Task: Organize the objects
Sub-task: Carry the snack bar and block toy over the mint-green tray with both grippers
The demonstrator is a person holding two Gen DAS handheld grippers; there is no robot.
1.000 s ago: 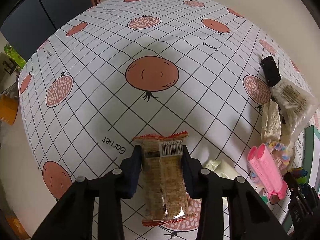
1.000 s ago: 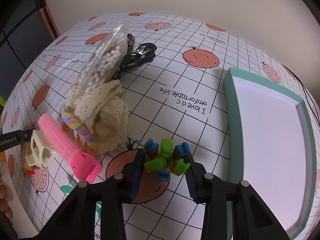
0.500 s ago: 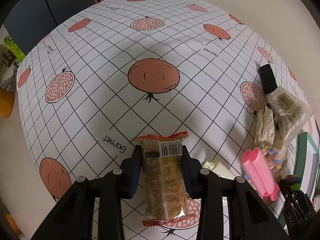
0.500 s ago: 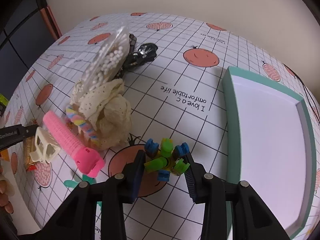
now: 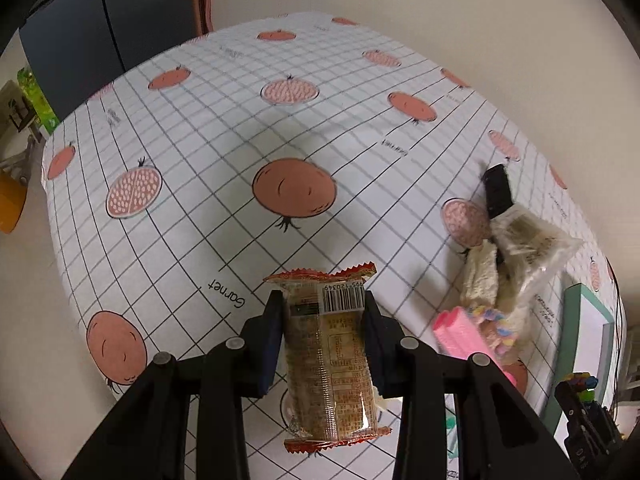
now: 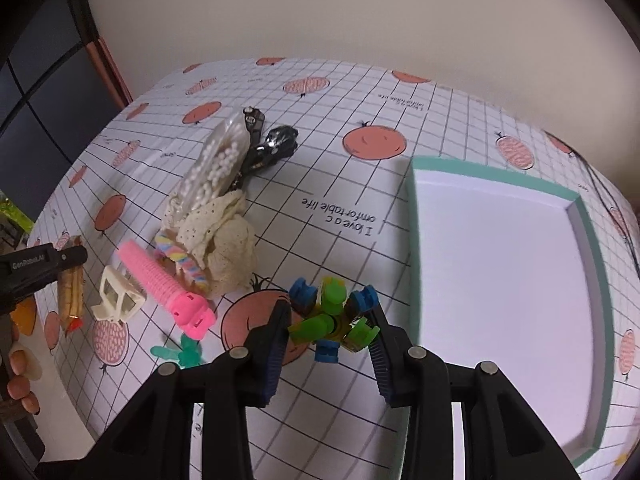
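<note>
My left gripper (image 5: 322, 308) is shut on a wrapped biscuit packet (image 5: 332, 360) with a barcode and red crimped ends, held above the tablecloth. My right gripper (image 6: 330, 316) is shut on a toy of blue and green blocks (image 6: 332, 320), lifted just left of the teal-rimmed white tray (image 6: 412, 240). In the right wrist view the left gripper (image 6: 36, 268) and the biscuit packet (image 6: 71, 292) show at the far left edge. The tray's corner (image 5: 576, 308) and the block toy (image 5: 580, 384) appear at the right of the left wrist view.
A pile lies left of the tray: pink hair roller (image 6: 160, 280), cream hair claw (image 6: 116, 296), lace cloth (image 6: 224, 248), pastel scrunchie (image 6: 180, 256), bag of white beads (image 6: 216, 164), black clips (image 6: 272, 144), small green piece (image 6: 184, 352). A hand (image 6: 18, 384) shows at the left edge.
Both grippers have risen with their loads. The left one lifted the biscuit packet and tilted up, so more of the far table and wall shows. The right one drew back from the pile.
</note>
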